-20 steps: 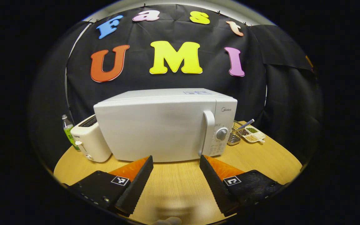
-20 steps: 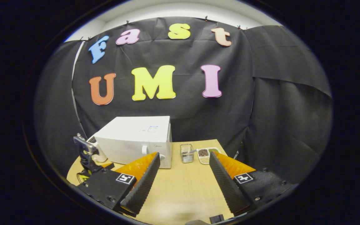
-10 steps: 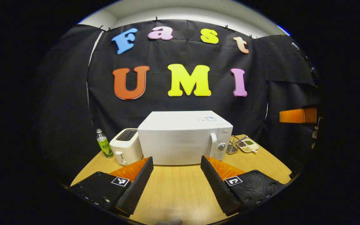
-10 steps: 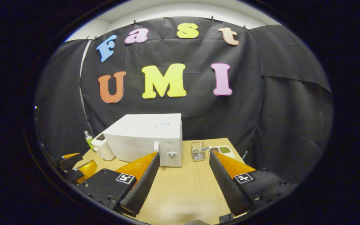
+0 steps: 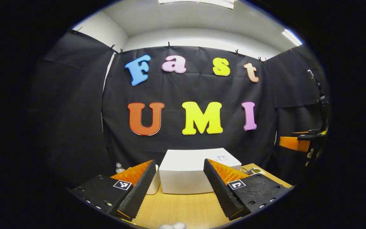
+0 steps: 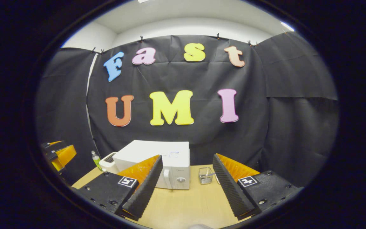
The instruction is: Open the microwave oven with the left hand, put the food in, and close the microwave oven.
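The white microwave (image 5: pixel 186 173) stands on the wooden table (image 5: pixel 176 208) with its door shut, well ahead of my left gripper (image 5: pixel 179 162), which is open and holds nothing. In the right gripper view the microwave (image 6: pixel 157 160) shows its door handle (image 6: pixel 167 179) and a knob (image 6: pixel 180 179). My right gripper (image 6: pixel 187 156) is open too, held back from the table's things. A white divided dish of food (image 5: pixel 254 171) peeks out right of the microwave. The right gripper (image 5: pixel 299 143) hangs at the right edge of the left gripper view, the left gripper (image 6: pixel 59 154) at the left edge of the right gripper view.
A white toaster (image 6: pixel 108 160) and a small green bottle (image 6: pixel 96 159) stand left of the microwave. A wire basket (image 6: pixel 206 175) sits to its right. Bare table (image 6: pixel 183 206) lies between the grippers and the microwave.
Both grippers have drawn back from the microwave and tilted upward, so it looks smaller and lower. Both stay open. The microwave door stays shut.
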Motion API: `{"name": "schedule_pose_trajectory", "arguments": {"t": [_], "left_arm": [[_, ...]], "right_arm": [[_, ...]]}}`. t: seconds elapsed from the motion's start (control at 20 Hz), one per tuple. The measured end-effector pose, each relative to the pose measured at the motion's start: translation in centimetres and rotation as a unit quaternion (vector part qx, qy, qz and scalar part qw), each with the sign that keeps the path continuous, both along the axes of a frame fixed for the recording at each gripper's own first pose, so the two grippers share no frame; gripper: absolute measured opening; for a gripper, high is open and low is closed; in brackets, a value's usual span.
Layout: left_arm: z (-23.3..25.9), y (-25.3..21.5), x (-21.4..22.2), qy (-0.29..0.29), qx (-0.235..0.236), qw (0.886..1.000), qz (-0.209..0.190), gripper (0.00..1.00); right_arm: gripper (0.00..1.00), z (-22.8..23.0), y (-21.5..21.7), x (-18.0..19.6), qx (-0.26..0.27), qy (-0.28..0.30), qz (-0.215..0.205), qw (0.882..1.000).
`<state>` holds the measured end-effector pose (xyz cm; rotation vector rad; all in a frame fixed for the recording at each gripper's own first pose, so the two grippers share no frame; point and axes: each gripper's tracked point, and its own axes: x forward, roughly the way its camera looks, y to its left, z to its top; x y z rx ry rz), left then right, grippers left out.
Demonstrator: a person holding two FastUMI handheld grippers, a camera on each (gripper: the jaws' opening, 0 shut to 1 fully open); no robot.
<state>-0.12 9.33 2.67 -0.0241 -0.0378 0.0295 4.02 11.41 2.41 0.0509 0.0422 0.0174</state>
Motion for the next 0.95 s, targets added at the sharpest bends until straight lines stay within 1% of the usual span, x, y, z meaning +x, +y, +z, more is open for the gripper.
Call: {"name": "schedule_pose_trajectory", "arguments": {"t": [0.15, 0.2, 0.45, 0.5, 0.75, 0.95], "left_arm": [[2.7, -0.2, 0.1, -0.026, -0.016, 1.0, 0.0, 0.94], [3.2, -0.2, -0.1, -0.034, -0.019, 0.999, -0.002, 0.94], [5.4, -0.9, -0.1, -0.05, -0.014, 0.999, -0.011, 0.94], [5.7, -1.2, -0.1, -0.056, -0.011, 0.998, -0.013, 0.94], [6.1, -1.7, 0.1, -0.059, -0.008, 0.998, -0.019, 0.94], [6.5, -1.9, 0.2, -0.058, -0.008, 0.998, -0.019, 0.94]], "right_arm": [[0.92, 2.7, -0.5, -0.5, 0.006, -0.03, -0.007, 1.0], [1.0, 3.4, -0.4, -0.7, 0.008, -0.038, -0.006, 0.999], [1.0, 4.8, -0.8, -1.4, 0.02, -0.049, -0.007, 0.999], [0.91, 4.9, -1.1, -1.5, 0.016, -0.05, -0.01, 0.999], [0.92, 5.7, -1.6, -2.0, 0.015, -0.06, -0.015, 0.998], [0.91, 6.6, -1.8, -2.0, 0.004, -0.076, -0.02, 0.997]]}}
